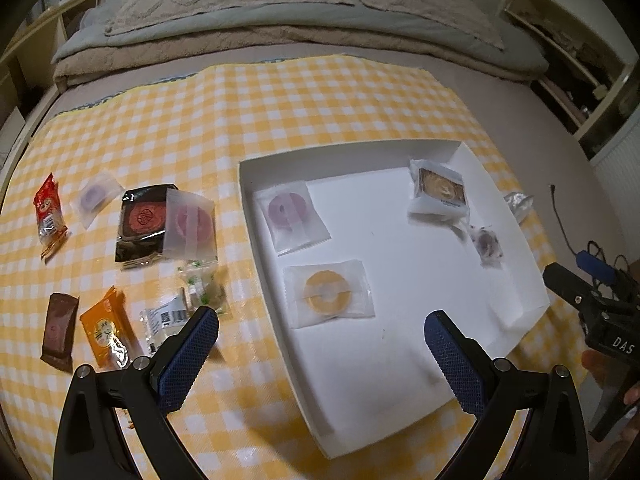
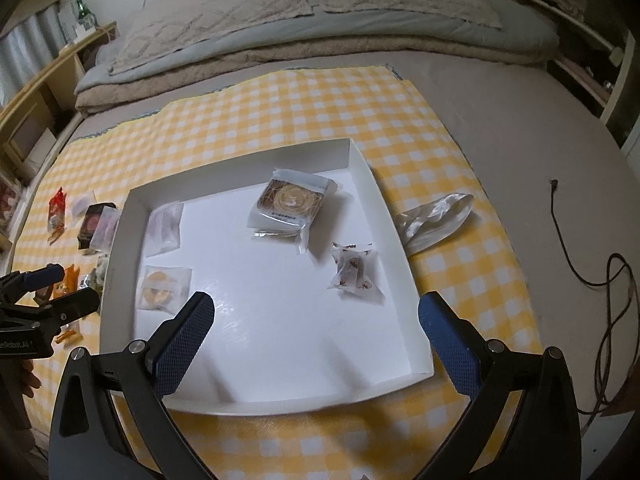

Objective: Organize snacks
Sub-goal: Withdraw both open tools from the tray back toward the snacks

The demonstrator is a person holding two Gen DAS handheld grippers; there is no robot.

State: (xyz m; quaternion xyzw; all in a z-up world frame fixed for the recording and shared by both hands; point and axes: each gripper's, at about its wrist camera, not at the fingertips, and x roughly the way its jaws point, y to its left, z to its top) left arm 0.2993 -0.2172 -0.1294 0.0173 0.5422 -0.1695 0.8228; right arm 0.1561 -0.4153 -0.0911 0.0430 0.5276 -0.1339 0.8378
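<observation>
A white shallow box (image 1: pixel 416 396) (image 2: pixel 120 280) lies on a yellow checked cloth (image 1: pixel 248 112). Inside it are a purple ring snack (image 1: pixel 288 210), an orange ring snack (image 1: pixel 327 292) (image 2: pixel 160 286), a brown pastry pack (image 1: pixel 440 192) (image 2: pixel 290 202) and a small wrapped candy (image 1: pixel 486 242) (image 2: pixel 356 270). Left of the box lie loose snacks: a red packet (image 1: pixel 49 212), a black mooncake pack (image 1: pixel 142 224), a pink ring pack (image 1: pixel 192 226), a brown bar (image 1: pixel 59 326) and an orange packet (image 1: pixel 106 330). My left gripper (image 1: pixel 320 336) is open and empty above the box's left edge. My right gripper (image 2: pixel 316 320) is open and empty over the box's near part.
A crumpled clear wrapper (image 2: pixel 434 216) lies right of the box. A black cable (image 2: pixel 580 260) runs over the grey bedsheet at right. Folded blankets and pillows (image 2: pixel 280 16) lie behind the cloth. Shelves (image 2: pixel 36 96) stand at the left.
</observation>
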